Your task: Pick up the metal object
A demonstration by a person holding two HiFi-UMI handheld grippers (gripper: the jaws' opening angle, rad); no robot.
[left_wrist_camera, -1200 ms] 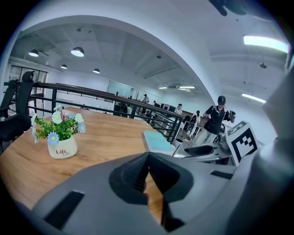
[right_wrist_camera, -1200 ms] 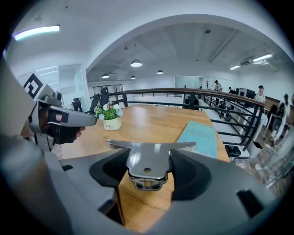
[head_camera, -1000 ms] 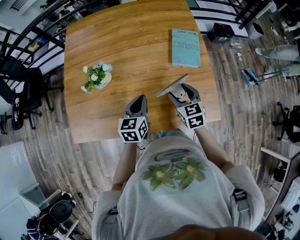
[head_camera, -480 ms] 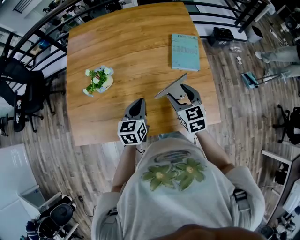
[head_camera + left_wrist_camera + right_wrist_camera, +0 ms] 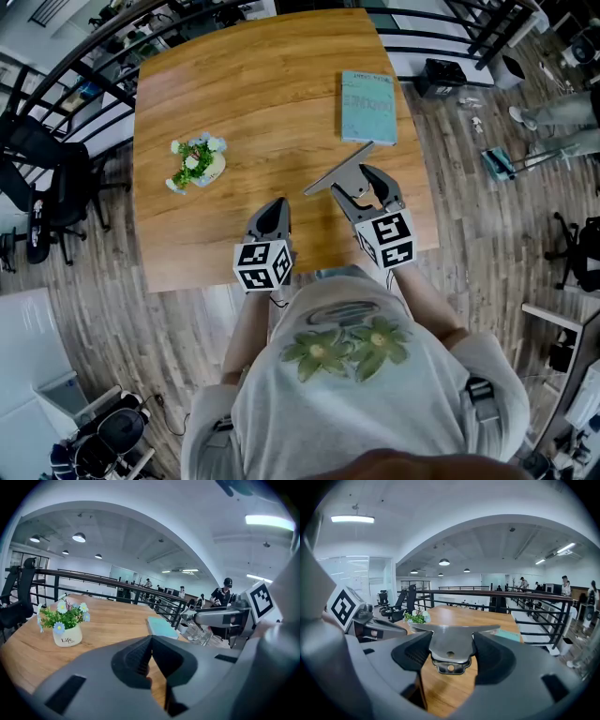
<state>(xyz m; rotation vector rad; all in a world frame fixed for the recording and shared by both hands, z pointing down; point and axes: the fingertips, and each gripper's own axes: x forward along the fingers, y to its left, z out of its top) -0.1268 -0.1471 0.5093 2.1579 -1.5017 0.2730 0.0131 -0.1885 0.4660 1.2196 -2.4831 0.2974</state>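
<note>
Right tool (image 5: 362, 178): we have it clamped on the metal object (image 5: 337, 170), with one jaw on each side of the narrow stem (image 5: 450, 654).
Metal object (image 5: 449, 637): it sits between the right tool's jaws, its wide flat blade reaching forward and left of the tips. It looks clear of the worktop (image 5: 262, 94), though we cannot be sure of the far edge.
Left tool (image 5: 272, 214): the jaws are together with nothing between them (image 5: 151, 660). It is parked beside the right tool, on its left.
Handling, weight: we judge it a thin, stiff sheet of steel, light to moderate, and not something that bends or breaks.
Handling, surface: it is smooth and polished, so we expect it to slide or swivel in the pads if the squeeze is weak.
Where to hold: on the narrow stem near the small hole, as we do now. The broad blade sits ahead of the grip and will tend to tip downward.
Edges: the blade's long edge may be sharp, so we keep it away from the left tool.
Ahead of the right tool: a teal book (image 5: 368, 105) lies flat, apart from the blade.
Ahead and left of the left tool: a small flower pot (image 5: 197, 157) stands well apart.
</note>
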